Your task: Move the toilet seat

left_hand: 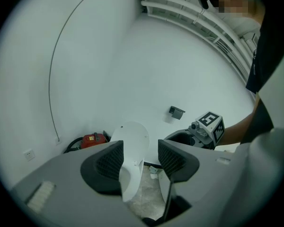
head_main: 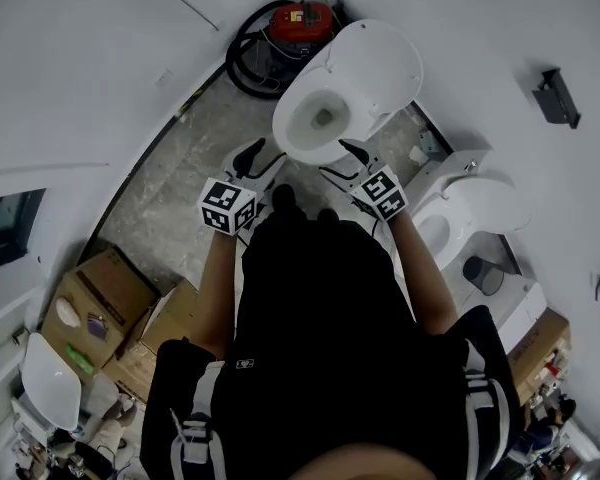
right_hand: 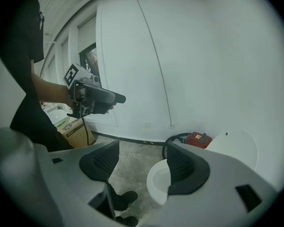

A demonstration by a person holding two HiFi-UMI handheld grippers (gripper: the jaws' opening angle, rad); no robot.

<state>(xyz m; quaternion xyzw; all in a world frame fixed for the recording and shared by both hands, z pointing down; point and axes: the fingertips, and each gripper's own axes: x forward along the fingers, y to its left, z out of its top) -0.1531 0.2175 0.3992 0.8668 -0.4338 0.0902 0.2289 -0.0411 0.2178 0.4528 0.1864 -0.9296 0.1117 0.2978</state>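
A white toilet stands on the floor in front of me, its lid raised against the wall. Whether the seat is up with the lid I cannot tell. In the head view my left gripper hovers at the bowl's near left rim and my right gripper at its near right rim. Both are open, apart from the toilet and holding nothing. The left gripper view shows the raised lid beyond the open left gripper. In the right gripper view the bowl rim lies past the open right gripper.
A red machine with a coiled black hose sits behind the toilet by the wall. A second toilet and a small dark bin are at the right. Cardboard boxes stand at the left. My feet stand just before the bowl.
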